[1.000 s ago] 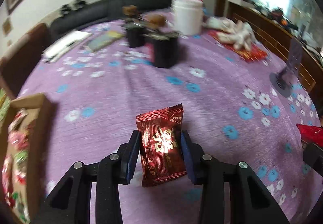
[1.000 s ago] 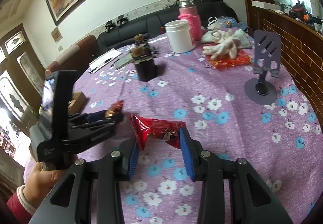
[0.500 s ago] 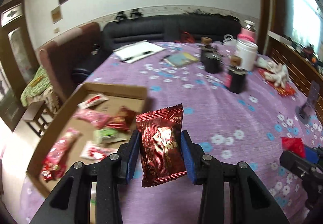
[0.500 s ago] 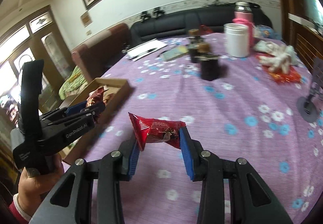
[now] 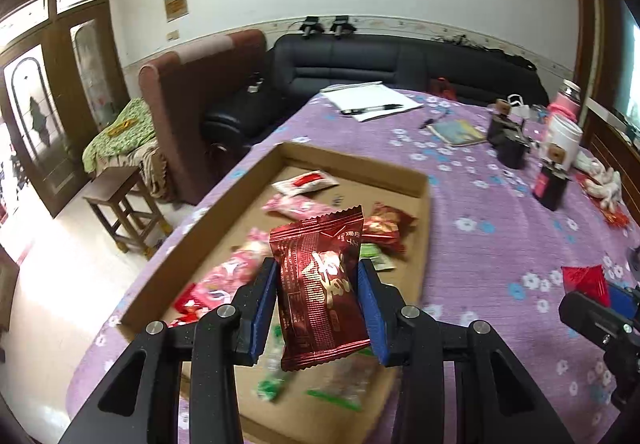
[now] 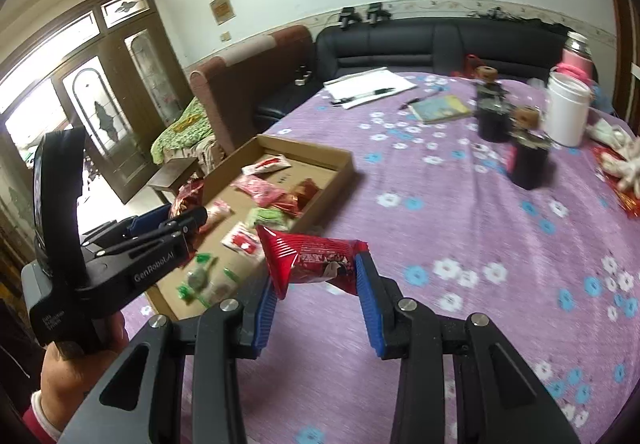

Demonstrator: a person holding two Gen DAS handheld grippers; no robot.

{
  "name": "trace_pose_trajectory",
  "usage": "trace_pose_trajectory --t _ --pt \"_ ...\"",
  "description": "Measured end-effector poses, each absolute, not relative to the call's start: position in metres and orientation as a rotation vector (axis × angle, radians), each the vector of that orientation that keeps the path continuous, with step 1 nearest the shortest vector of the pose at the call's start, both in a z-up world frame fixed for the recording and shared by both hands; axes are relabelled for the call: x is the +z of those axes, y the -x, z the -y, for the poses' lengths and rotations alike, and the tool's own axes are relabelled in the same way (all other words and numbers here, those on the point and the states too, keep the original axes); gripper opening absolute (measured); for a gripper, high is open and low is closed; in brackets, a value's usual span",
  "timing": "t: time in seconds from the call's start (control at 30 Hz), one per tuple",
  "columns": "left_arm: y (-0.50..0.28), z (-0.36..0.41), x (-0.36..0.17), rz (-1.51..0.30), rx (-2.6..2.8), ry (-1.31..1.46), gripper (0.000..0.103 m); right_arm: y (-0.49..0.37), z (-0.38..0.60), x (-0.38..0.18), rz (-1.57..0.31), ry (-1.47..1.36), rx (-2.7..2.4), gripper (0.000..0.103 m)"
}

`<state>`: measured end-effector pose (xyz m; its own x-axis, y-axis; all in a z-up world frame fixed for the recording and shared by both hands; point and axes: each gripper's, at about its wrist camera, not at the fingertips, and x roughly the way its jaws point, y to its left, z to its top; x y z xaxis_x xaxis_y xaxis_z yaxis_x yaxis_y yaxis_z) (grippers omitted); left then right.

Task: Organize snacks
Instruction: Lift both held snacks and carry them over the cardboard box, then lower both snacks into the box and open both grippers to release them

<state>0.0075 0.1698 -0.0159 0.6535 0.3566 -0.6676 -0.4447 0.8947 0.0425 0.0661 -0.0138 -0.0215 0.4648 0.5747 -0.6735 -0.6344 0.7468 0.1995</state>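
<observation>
My left gripper [image 5: 318,304] is shut on a dark red snack packet [image 5: 320,292] and holds it upright above the near part of a shallow cardboard box [image 5: 425,200]. The box holds several pink, red, white and green snack packets [image 5: 304,182]. My right gripper [image 6: 316,290] is shut on a bright red snack packet [image 6: 310,260], held above the purple flowered tablecloth just right of the box [image 6: 340,160]. The left gripper [image 6: 180,222] shows in the right wrist view over the box's left side. The right gripper's packet [image 5: 586,280] shows in the left wrist view.
Two dark jars with cork lids [image 6: 526,152], a white tub [image 6: 566,108], a pink flask [image 6: 576,52], a booklet [image 6: 440,108] and paper with a pen [image 6: 368,86] stand farther back on the table. A wooden stool [image 5: 124,204] and sofas lie beyond the table's left edge.
Both grippers have swung left with their packets. The left gripper has come over the cardboard box; the right has come close to the box's right side.
</observation>
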Motion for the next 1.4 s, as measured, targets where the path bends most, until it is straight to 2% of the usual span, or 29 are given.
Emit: trace_pose_trajectory --t 0.43,0.87,1.4 --pt "-0.005 -0.215 -0.032 -0.757 0.513 0.165 0.043 -0.084 -0.058 -0.028 -0.807 0.132 0.816 0.037" --pt "-0.04 -0.243 -0.056 -0.851 0.483 0.195 0.043 -0.163 -0.147 -0.068 -0.901 0.198 0.808 0.037" --pt "-0.073 -0.255 -0.06 -0.922 0.476 0.199 0.043 -0.212 -0.172 -0.089 -0.949 0.231 0.774 0.037"
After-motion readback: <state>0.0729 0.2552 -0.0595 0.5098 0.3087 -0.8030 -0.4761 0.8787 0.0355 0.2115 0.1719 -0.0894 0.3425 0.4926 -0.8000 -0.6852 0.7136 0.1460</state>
